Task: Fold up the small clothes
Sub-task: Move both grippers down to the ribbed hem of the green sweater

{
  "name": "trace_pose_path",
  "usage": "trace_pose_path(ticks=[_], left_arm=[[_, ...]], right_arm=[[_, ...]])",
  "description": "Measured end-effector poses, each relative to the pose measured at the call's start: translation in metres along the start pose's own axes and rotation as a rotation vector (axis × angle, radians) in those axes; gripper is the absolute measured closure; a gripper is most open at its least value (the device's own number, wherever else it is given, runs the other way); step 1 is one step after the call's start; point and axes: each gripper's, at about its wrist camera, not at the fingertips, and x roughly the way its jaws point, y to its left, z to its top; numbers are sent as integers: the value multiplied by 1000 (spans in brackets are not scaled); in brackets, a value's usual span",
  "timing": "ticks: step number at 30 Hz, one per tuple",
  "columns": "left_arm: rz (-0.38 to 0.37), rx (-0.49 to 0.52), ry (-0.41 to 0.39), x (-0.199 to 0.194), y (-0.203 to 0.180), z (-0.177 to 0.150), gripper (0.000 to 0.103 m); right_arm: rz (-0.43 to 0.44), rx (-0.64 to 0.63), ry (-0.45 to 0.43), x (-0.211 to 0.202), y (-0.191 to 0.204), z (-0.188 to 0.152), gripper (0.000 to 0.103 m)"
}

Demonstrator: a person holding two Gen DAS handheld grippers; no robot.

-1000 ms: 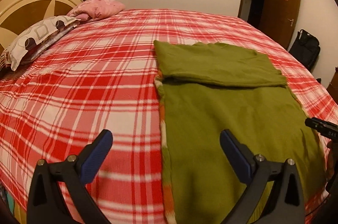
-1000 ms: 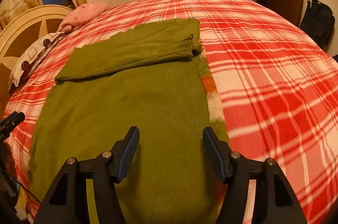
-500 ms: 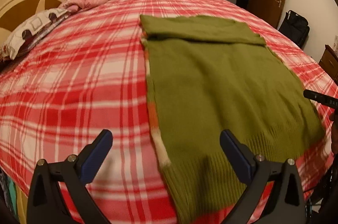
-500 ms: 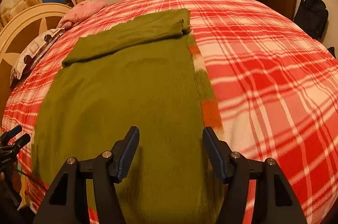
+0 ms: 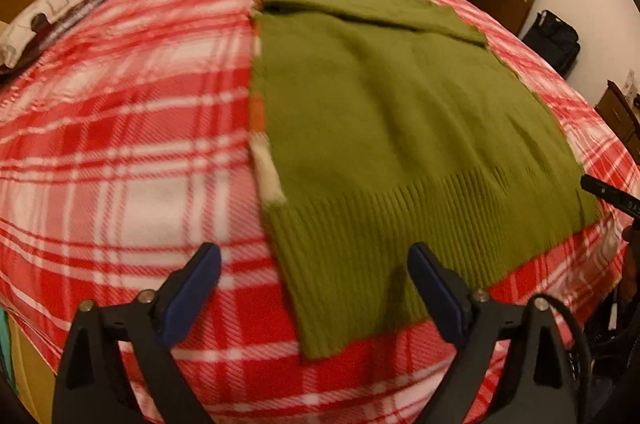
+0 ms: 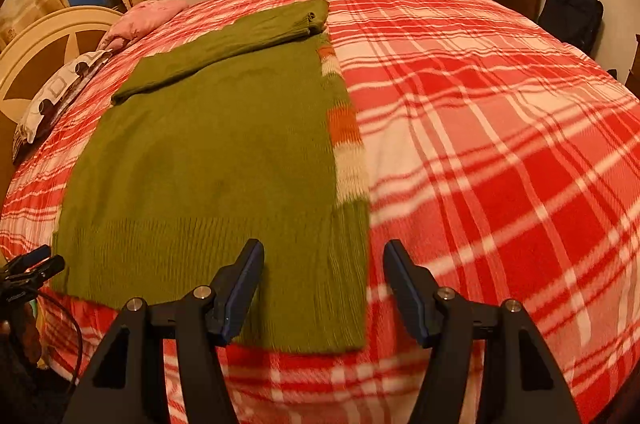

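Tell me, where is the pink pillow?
In both views the pink pillow lies at the bed's far left corner, by the cream headboard, beyond the patterned pillow.

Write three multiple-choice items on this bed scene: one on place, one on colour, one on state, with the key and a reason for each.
1. Where does the folded sleeve lie?
A. across the sweater's far end
B. over the ribbed hem
C. on the floor

2. What colour is most of the sweater?
A. blue
B. olive green
C. grey

3. How are the two hand-held grippers?
A. both open and empty
B. both shut on the hem
C. one holding a pillow

Key: 1 A, the sleeve crosses the sweater at its far end. 2 B, green knit on the red plaid blanket. 3 A, the left hand-held gripper and the right hand-held gripper show spread fingers with nothing between.
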Motion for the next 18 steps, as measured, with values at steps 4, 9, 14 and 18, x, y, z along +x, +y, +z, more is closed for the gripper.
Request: trace_pose_path(ticks=[4,9,14,18], left_arm=[[23,26,-12,-1,-8,-7,16],[16,19,-24,-9,-5,-8,40],[18,-39,-23,-11,8,-9,39],[1,-42,-24,-7,6,-10,30]], right_arm=[[13,-20,9,-5,4,-9,40],[29,-33,23,-4,8,-13,59],[65,13,31,-5,0,-13,65],[83,40,35,-2,-5,-14,68]])
